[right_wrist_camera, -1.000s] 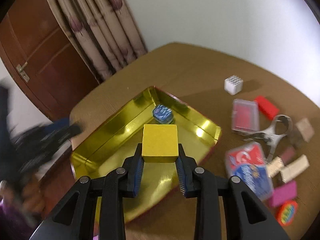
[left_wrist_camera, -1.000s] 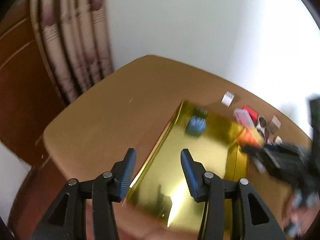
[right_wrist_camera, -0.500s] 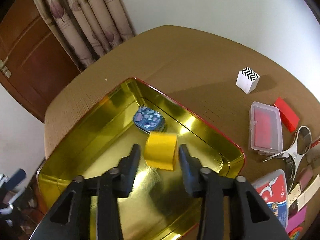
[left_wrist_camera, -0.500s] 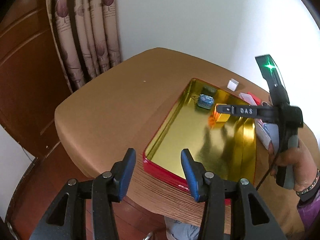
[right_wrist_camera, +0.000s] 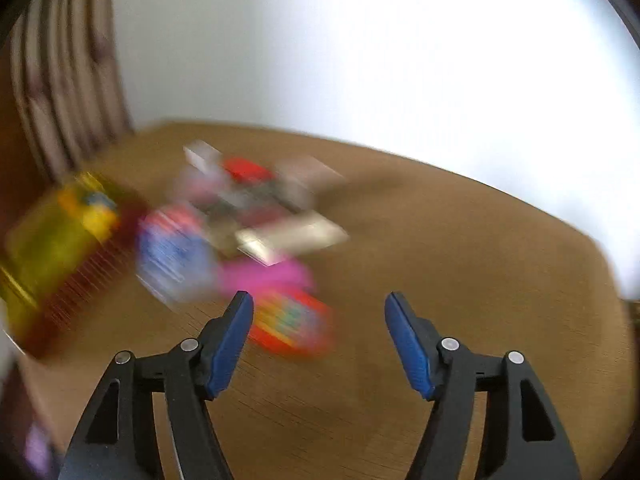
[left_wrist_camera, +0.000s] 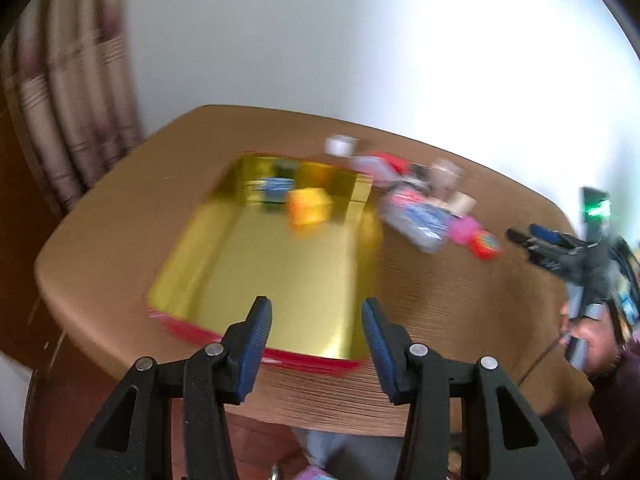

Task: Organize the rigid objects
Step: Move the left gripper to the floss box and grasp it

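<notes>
Right gripper (right_wrist_camera: 319, 332) gaping wide, empty, above red-orange item (right_wrist_camera: 294, 326) mid-tabletop (right_wrist_camera: 460, 260). Left gripper (left_wrist_camera: 316, 340) parted, empty, at gold tray's (left_wrist_camera: 248, 336) near edge. Straddle squarely before closing; view blurred.

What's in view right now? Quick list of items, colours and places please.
Gold-lined red metal tray: 1, on brown table, left side.
Yellow cube block: 1, inside tray, far end.
Blue patterned small tin: 1, inside tray, beside the block.
White small cube: 1, on table beyond tray.
Blue-and-red clear card box: 1, right of tray.
Pink flat piece: 1, beside card box.
Red multicoloured round item: 1, nearest right gripper.
Other small pieces: blurred, uncountable.
Left gripper: open, empty.
Right gripper: open, empty.
</notes>
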`<state>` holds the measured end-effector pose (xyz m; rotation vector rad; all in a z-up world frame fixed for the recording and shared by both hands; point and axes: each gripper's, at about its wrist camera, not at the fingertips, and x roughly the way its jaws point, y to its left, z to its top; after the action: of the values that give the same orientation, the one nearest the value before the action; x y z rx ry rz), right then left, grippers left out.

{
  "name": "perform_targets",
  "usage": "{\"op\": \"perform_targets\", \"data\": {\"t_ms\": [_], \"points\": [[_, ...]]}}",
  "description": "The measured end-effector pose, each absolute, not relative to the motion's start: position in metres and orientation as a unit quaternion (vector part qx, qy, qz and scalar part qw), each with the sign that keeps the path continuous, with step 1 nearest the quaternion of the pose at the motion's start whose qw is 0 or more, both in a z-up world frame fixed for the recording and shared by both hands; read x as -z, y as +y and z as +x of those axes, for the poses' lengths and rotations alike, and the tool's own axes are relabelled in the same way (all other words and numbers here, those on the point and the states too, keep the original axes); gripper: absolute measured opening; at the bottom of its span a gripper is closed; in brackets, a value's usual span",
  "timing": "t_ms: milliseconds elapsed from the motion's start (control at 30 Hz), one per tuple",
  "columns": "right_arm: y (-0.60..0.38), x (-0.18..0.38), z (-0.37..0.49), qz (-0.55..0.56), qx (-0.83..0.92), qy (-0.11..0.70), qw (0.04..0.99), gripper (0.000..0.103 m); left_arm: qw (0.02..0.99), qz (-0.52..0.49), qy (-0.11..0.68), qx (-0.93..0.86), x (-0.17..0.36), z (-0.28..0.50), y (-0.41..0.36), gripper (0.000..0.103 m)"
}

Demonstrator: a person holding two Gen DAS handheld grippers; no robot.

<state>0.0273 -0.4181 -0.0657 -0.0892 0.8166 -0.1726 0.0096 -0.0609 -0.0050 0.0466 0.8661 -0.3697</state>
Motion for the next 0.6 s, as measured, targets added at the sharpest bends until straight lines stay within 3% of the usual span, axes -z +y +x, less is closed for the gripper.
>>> {"op": "perform_targets", "data": {"t_ms": [100,200,300,600], "points": [[-0.457,0.082,0.001,-0.052,0.119,0.412,0.902,0.066,0.872,0.035,0.437,0.218,0.003,0.014,-0.101,0.048],[-0.477,0.092,-0.016,-0.03,0.128,0.415,0.9,0.067,0.834,-0.033,0.486,0.259,0.01,0.033,-0.132,0.049],[-0.483,0.083,-0.025,0.001,0.113,0.388,0.915,0.081,0.806,-0.092,0.527,0.255,0.019,0.066,-0.162,0.049],[-0.472,0.076,-0.036,0.015,0.051,0.355,0.933,0.084,0.781,-0.105,0.59,0.179,0.045,0.149,-0.227,0.05]]}}
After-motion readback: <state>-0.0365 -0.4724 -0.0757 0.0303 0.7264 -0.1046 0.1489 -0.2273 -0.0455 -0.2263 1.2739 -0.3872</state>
